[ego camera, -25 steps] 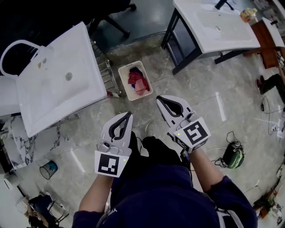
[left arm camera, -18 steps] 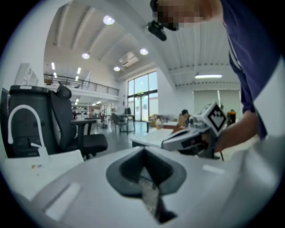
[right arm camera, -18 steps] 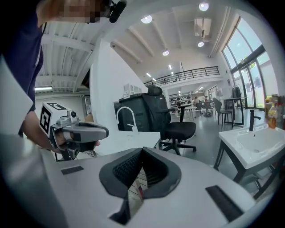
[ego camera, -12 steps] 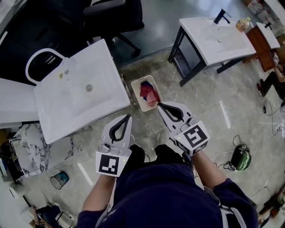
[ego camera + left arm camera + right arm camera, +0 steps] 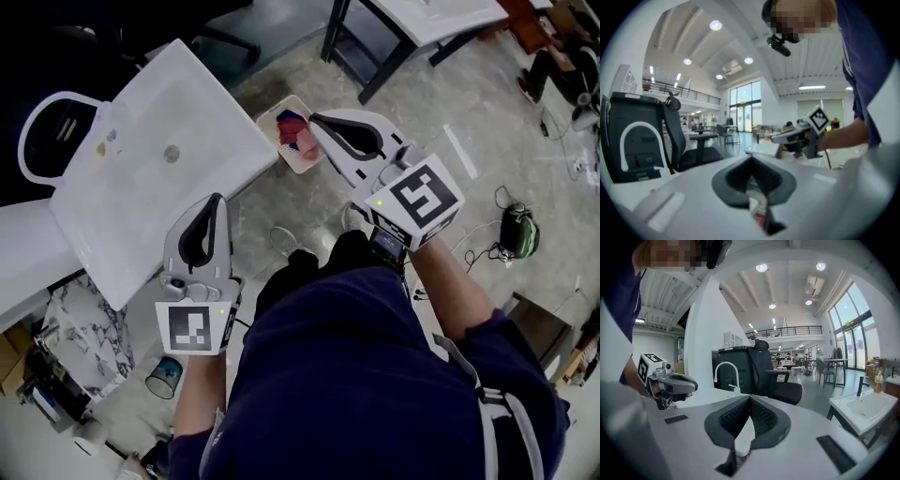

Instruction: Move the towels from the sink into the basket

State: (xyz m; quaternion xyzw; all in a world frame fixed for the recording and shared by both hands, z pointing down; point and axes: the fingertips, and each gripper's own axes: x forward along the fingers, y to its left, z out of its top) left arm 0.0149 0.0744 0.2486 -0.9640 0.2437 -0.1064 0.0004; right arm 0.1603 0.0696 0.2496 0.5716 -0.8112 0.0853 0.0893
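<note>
Two grippers are up in front of the person, and both are closed. Far left in the head view, a white arched faucet (image 5: 36, 120) stands at the back of the white sink (image 5: 141, 202), whose basin shows its round drain (image 5: 172, 154). Just off the sink's near right edge hangs the left gripper (image 5: 217, 198); seen from its own camera, the dark pads (image 5: 761, 176) meet at the tip with nothing between them. Moving right, there's the pale basket (image 5: 309, 160) on the stone floor, tucked between the sink and the dark legs of a second sink (image 5: 427, 17). The towels (image 5: 296, 128) lie inside it, a red and pink heap with a bit of blue at the top. Right beside it from the head camera, the right gripper (image 5: 315, 119) is held out with its tip falling over the basket's right rim. Its own view shows the jaws pressed fully together and gripping nothing, while the camera looks level across the room at an office chair (image 5: 776, 373). Farther right, a green and black device (image 5: 518, 231) sits on the floor among loose cables, well apart from the basket.
</note>
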